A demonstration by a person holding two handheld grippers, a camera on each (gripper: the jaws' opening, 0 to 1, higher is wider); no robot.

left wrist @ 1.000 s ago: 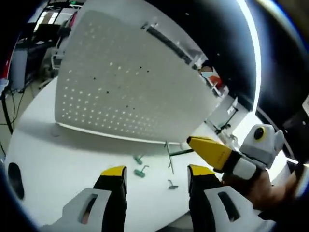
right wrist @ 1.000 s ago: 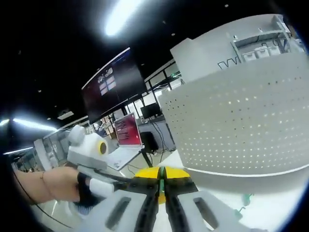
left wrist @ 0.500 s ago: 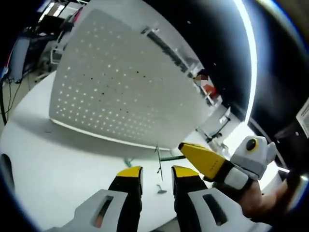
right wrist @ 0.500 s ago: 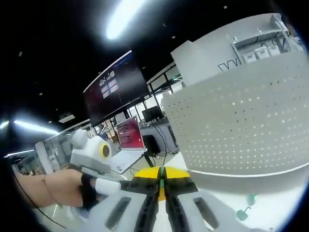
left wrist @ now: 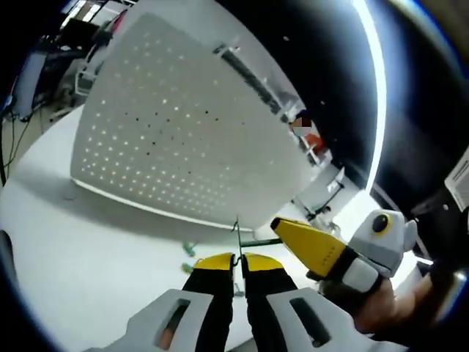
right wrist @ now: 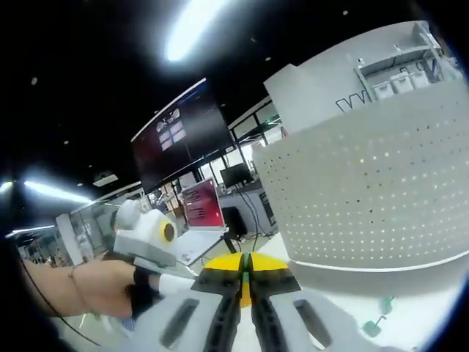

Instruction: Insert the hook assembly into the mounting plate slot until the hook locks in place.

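The left claw (left wrist: 238, 262) is clenched on a thin metal hook (left wrist: 237, 233), whose wire stem rises straight up from between the yellow tips, which sit almost together. It is held above the white table (left wrist: 88, 242), just in front of the lower edge of the white pegboard panel (left wrist: 176, 132), which stands upright on the table and tilts away, dotted with rows of small holes. Small green hooks (left wrist: 189, 250) lie on the table near the panel's lower edge, just left of the left claw's tips. The right claw (left wrist: 282, 227) reaches in from the right in the left gripper view, a hand (left wrist: 381, 312) wrapped around its grip; its yellow tips sit near the held hook. In the right gripper view the right claw (right wrist: 246, 265) is clenched, with a sliver of green pinched between its tips; what the green piece is cannot be told. More green hooks (right wrist: 377, 317) lie on the table at the lower right there, below the panel (right wrist: 366, 198).
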